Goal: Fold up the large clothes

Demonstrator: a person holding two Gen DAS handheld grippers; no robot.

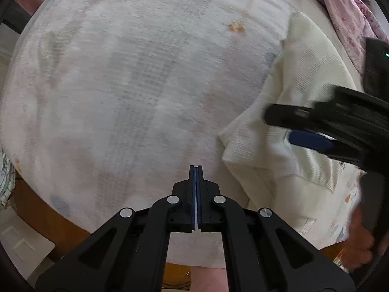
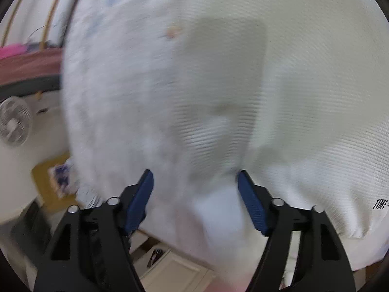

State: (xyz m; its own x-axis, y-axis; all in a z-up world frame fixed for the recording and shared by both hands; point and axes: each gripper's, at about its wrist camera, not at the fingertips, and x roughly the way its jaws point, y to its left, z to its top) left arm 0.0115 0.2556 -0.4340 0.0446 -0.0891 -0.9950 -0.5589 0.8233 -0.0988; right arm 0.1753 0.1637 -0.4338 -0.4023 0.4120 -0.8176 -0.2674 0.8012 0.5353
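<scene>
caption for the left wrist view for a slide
Left gripper, jaws shut and empty, above the white bedcover; cream garment at right.

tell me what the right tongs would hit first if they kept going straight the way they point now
Most likely the cream knit garment: it fills the view straight ahead of the open right tongs, nothing between their fingers. The blurred white bed cover lies just left, so a slight drift could meet that instead. Depth is unclear.

Motion blur smeared the right gripper (image 1: 289, 126) and the cream knit garment (image 1: 299, 112) beneath it; the picture's right edge cut off the garment's black lettering (image 2: 380, 204), leaving it illegible.
</scene>
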